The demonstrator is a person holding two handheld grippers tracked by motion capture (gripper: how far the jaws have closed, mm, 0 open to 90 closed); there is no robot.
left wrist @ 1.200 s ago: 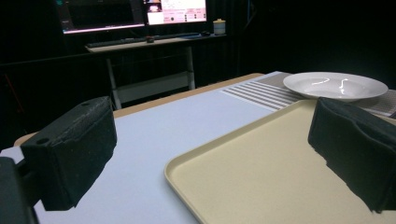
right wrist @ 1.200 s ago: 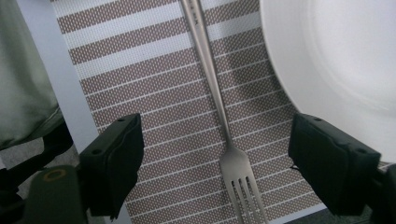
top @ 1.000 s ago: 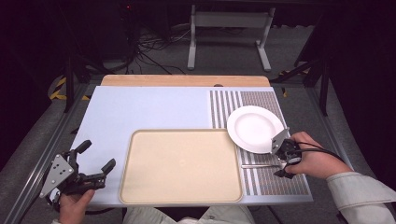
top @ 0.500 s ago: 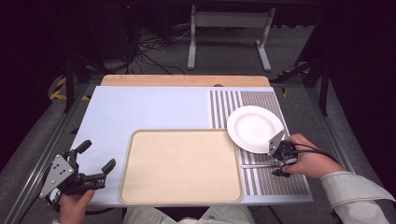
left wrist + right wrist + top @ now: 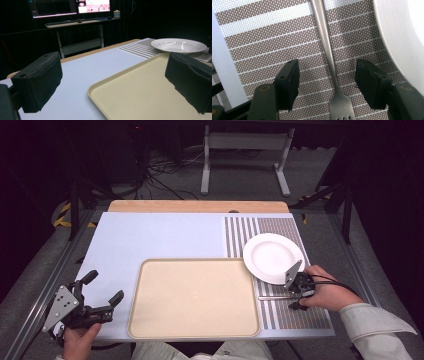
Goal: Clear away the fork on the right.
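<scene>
Right gripper view: fork [image 5: 329, 57] lies untouched between claw [image 5: 327, 80] jaws, plate rim [image 5: 394, 42] near.

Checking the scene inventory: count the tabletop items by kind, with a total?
Plate: 1
Fork: 1
Tray: 1
Placemat: 1
Total: 4

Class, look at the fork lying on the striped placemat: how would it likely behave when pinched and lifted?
The fork looks like polished metal, so probably stiff but slippery. Its handle is thin and flat on the placemat, so the right claw, straddling it open and just closing, may struggle to get under it. It seems unlikely to roll.
</scene>
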